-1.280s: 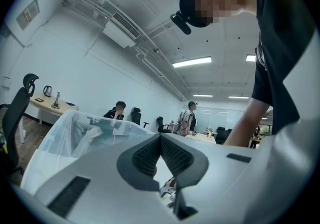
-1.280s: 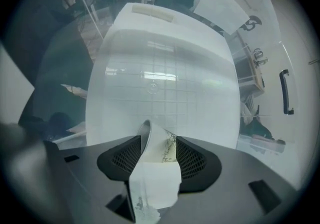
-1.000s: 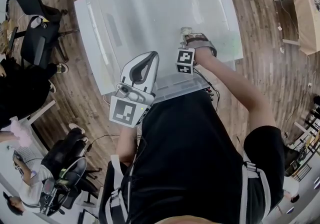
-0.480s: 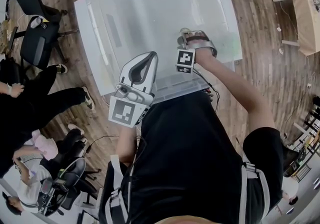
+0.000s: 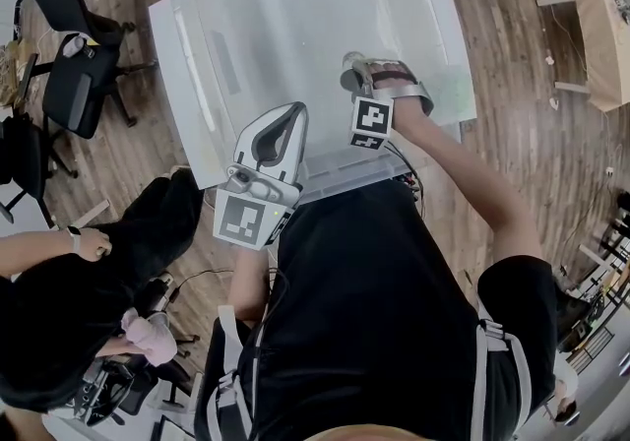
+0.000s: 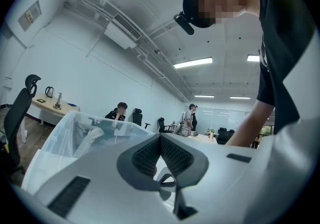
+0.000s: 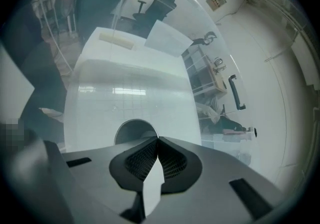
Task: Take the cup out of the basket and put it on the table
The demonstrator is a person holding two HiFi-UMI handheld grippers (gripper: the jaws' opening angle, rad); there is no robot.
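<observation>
Pinching the pale grey cup (image 7: 131, 130) by its thin rim with the right gripper (image 7: 158, 140), jaws closed right down on the wall, inside the clear basket (image 5: 187, 65) and close to its right side. Along those jaws, only the cup's rounded edge just above the tips, with the basket's pale inside beyond. Holding the left gripper (image 6: 160, 137) level just outside the basket's near wall, jaws pressed together with nothing between them.
</observation>
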